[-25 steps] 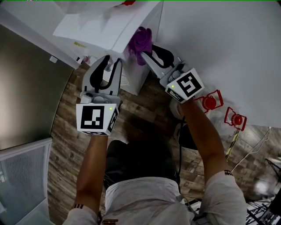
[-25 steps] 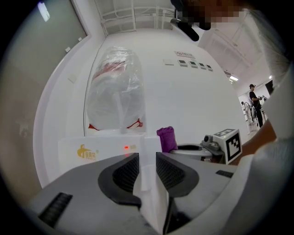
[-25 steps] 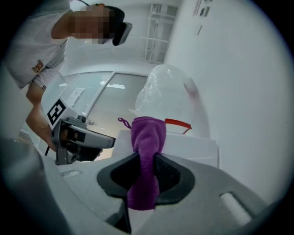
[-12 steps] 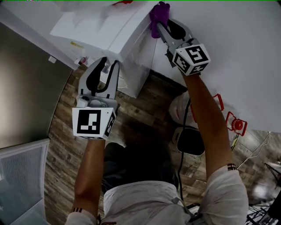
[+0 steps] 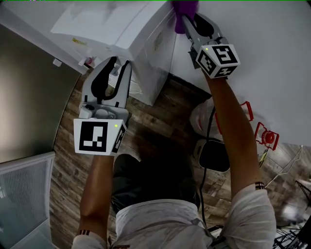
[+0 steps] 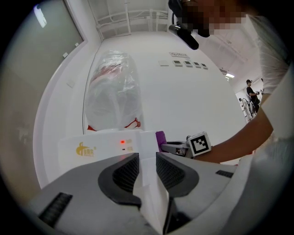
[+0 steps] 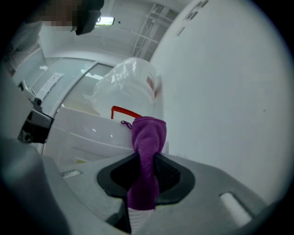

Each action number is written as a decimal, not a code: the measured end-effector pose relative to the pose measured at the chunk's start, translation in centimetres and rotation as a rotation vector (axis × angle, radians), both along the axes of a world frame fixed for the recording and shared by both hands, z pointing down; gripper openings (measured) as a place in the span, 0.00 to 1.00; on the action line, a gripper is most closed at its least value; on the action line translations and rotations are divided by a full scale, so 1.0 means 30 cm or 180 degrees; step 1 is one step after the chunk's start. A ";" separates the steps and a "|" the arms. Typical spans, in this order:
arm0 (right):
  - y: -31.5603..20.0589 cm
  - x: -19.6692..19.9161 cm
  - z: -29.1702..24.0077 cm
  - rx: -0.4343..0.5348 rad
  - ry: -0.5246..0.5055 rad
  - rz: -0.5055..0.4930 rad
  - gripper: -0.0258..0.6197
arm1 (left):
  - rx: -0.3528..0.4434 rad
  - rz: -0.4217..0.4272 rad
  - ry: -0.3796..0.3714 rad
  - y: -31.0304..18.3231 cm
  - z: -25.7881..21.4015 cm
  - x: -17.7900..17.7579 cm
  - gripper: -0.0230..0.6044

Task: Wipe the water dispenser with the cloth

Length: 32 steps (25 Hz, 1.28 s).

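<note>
Against the white wall (image 5: pixel 252 34), over a wood-plank floor (image 5: pixel 160 121): the white water dispenser (image 5: pixel 131 29) stands with its back to the wall, seen steeply from above in the head view. On top sits a large bottle wrapped in clear plastic film (image 6: pixel 115 96), with red showing at its base.

Left gripper (image 5: pixel 119 63): held low at the dispenser's front, pointing at the cabinet. Its own view shows the jaws apart with nothing clamped. The dispenser's white corner edge runs up through the gap. Can't tell whether either jaw touches the cabinet.

Right gripper (image 5: pixel 190 19): raised on an outstretched arm to the dispenser's upper right side, close beside the wall. Jaws are closed tight on the purple cloth (image 7: pixel 148 137).

Cloth: a folded bundle pinched at its middle. One end stands up past the fingertips and the other hangs below them. In the head view the cloth (image 5: pixel 184 7) sits at the dispenser's top right edge, between cabinet and wall. Contact with the surface looks likely but can't be confirmed. From the left gripper view only a small purple bit (image 6: pixel 160 137) shows past the cabinet's right edge.

Front panel: a yellow logo (image 6: pixel 85 149) at left, and a small red indicator light (image 6: pixel 122 142) lit near the middle.
</note>
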State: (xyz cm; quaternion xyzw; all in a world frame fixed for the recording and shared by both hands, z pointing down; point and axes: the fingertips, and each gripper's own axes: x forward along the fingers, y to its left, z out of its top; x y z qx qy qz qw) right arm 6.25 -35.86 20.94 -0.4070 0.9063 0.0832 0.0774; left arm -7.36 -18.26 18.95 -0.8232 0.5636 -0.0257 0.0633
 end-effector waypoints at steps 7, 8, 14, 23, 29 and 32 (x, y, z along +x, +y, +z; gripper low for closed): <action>0.352 -0.059 0.014 0.0214 -0.0304 -0.0545 0.19 | 0.0069 0.0001 -0.0022 0.003 0.016 -0.021 0.22; 0.397 -0.077 0.028 0.0221 -0.0301 -0.0625 0.19 | 0.0074 -0.0001 -0.0008 0.007 0.017 -0.022 0.22; 0.590 -0.190 0.091 0.0248 -0.0275 -0.1070 0.19 | -0.0003 0.0082 0.0065 0.040 0.077 0.019 0.22; 0.628 -0.308 0.182 0.0390 -0.0086 -0.1339 0.19 | -0.0110 0.0065 0.0143 0.063 0.220 0.016 0.22; 0.565 -0.295 0.215 0.0469 -0.0091 -0.1210 0.19 | -0.0038 0.0098 0.0109 0.051 0.285 0.023 0.22; 0.489 -0.257 0.239 0.0424 -0.0093 -0.1055 0.19 | -0.0042 0.0111 0.0168 0.053 0.309 0.020 0.22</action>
